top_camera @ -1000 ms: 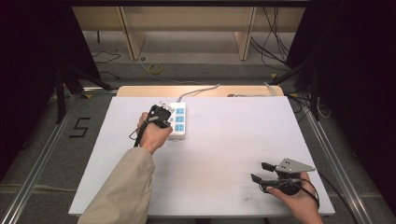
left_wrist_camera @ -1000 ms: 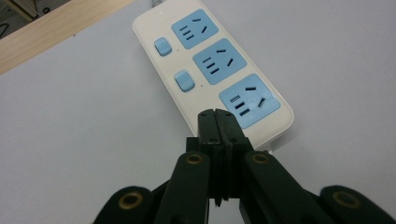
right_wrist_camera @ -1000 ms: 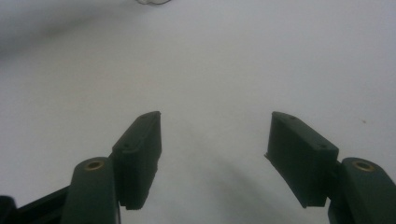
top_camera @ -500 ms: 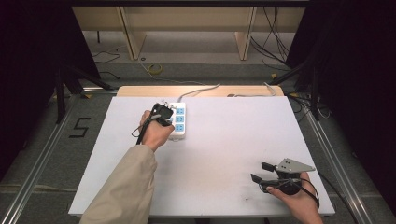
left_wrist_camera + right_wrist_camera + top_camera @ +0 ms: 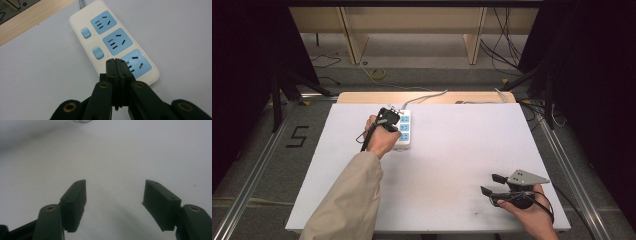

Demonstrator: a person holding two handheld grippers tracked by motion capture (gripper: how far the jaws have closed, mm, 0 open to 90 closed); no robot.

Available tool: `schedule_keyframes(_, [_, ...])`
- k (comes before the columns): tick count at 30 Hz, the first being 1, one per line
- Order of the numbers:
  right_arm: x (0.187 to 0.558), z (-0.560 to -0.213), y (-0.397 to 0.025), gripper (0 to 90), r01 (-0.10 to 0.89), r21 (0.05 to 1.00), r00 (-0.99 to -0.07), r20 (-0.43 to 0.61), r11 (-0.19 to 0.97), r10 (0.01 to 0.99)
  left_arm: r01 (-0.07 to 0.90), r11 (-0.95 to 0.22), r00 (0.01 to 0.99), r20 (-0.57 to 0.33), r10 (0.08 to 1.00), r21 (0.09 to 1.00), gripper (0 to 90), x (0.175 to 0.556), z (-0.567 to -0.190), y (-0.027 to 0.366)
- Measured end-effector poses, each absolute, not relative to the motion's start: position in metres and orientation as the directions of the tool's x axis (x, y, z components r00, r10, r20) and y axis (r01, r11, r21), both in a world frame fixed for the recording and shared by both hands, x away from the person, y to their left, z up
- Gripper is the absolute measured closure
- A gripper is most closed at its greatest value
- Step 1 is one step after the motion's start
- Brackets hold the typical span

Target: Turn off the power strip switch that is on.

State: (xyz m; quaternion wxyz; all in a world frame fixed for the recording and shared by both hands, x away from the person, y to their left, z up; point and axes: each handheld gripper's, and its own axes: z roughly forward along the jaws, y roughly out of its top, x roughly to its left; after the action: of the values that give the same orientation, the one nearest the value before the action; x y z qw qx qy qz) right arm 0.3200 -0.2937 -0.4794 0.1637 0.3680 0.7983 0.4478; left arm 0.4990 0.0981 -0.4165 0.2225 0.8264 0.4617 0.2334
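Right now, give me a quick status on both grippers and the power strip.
Left gripper shut, tips over power strip. Right gripper open, empty, above the table. Nothing in the way.

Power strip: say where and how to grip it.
Probably best to grip the power strip across its narrow width, at the cord-free near end, coming from above: it lies flat, its long sides are straight and parallel. The open right gripper is free; the left gripper is shut.

Left tool [image 5: 115, 65] hides third switch of power strip [image 5: 130, 50]; contact unclear.
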Motion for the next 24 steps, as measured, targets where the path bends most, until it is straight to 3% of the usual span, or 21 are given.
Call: schedule_keyframes(24, [0.320,-0.480,-0.294,35.9,0.440,0.835,-0.679,0.067,0.331,0.731,0.691,-0.483,0.461,0.187,0.868,0.538,89.7,0.517,-0.415,0.090])
